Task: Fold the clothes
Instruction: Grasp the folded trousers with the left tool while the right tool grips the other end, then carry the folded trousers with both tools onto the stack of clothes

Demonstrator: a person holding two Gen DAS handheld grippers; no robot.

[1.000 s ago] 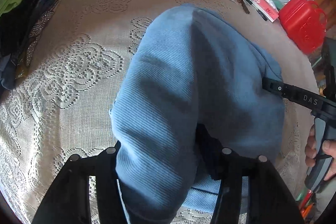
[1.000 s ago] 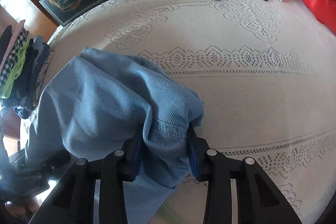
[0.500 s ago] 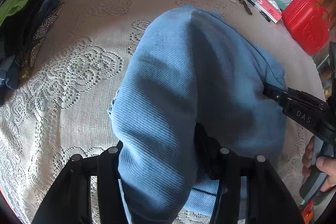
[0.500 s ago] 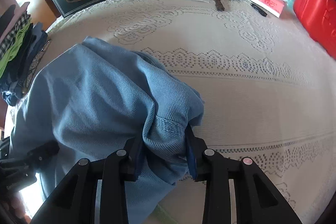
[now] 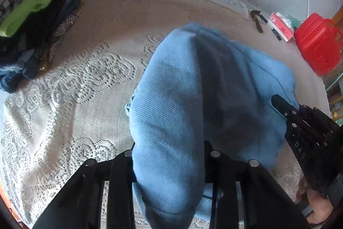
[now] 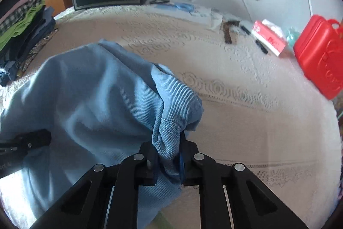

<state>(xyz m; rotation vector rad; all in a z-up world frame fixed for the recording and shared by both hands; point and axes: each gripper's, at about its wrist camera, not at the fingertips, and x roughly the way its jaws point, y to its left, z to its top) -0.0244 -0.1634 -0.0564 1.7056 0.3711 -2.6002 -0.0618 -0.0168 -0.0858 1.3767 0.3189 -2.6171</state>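
The blue garment [image 5: 193, 87] lay bunched on the lace tablecloth [image 5: 70, 87], stretched between both grippers, the left gripper [image 5: 169, 162] having just closed on its near fold and the right gripper [image 6: 168, 156] on its hem.
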